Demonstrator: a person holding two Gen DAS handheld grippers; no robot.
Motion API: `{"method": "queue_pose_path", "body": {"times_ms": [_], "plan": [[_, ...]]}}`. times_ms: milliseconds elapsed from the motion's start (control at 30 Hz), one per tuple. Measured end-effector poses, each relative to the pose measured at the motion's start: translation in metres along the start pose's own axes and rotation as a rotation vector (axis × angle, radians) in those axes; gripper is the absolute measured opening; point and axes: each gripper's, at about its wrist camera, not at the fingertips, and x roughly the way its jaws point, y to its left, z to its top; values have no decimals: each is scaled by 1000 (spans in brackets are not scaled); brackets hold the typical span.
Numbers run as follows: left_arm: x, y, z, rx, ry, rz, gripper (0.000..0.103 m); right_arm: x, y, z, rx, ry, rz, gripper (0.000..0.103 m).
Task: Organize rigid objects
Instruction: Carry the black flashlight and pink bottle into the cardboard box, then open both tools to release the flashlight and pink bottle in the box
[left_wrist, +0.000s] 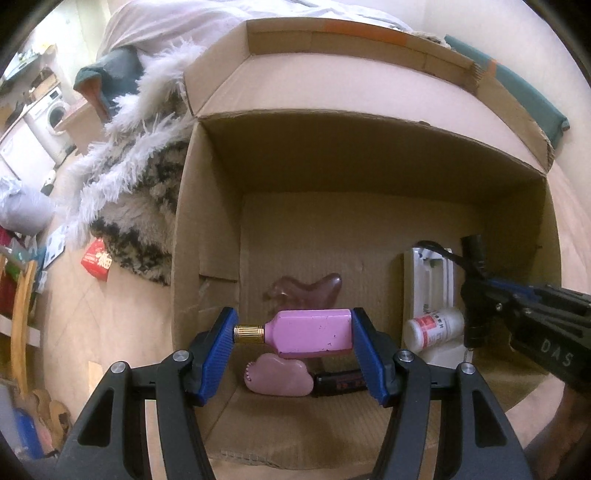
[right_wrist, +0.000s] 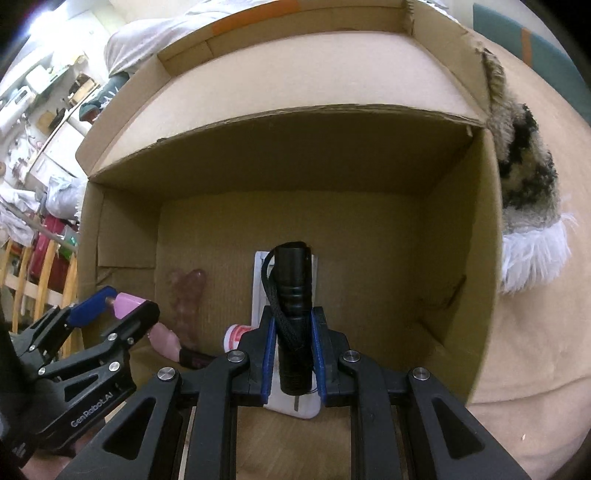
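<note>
My left gripper (left_wrist: 293, 332) is shut on a pink bottle (left_wrist: 314, 332) with a gold cap, held sideways between the blue pads just above the floor of an open cardboard box (left_wrist: 332, 155). My right gripper (right_wrist: 293, 350) is shut on a black flashlight (right_wrist: 294, 295) with a wrist strap, which stands upright between the pads inside the same box. On the box floor lie a pink cloud-shaped piece (left_wrist: 279, 374), a translucent brownish scraper (left_wrist: 306, 290), a small dark tube (left_wrist: 341, 384), a white pill bottle (left_wrist: 432, 328) with a red label and a white tray-like item (left_wrist: 424, 277).
A furry white and mottled rug (left_wrist: 133, 177) lies left of the box, and a red packet (left_wrist: 96, 260) rests on the floor. A washing machine (left_wrist: 51, 110) stands far left. Wooden rails (right_wrist: 44, 273) and clutter fill the left side. The box's far half holds bare cardboard.
</note>
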Motion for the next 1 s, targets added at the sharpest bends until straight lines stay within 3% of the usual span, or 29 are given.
{"method": "queue_pose_path", "body": {"times_ms": [300,533,600,667,800,1000], "plan": [[6,1,-1,1,18,4,59,1,-2,0,10,9,1,20],[5,-5,-3,13,36,-16,60,-10,-2,3,9,-40,21,22],[0,-5,-2,3,25,-19,60,-13,0,4,2,-53,28,33],[-3,-4,-2,-10,11,-28,67,-16,3,4,-7,-70,28,68],[-7,-3,1,-20,2,-40,70,-25,7,7,-28,-113,27,71],[-6,-2,1,-20,12,-27,70,-20,9,9,-33,-101,28,73]]}}
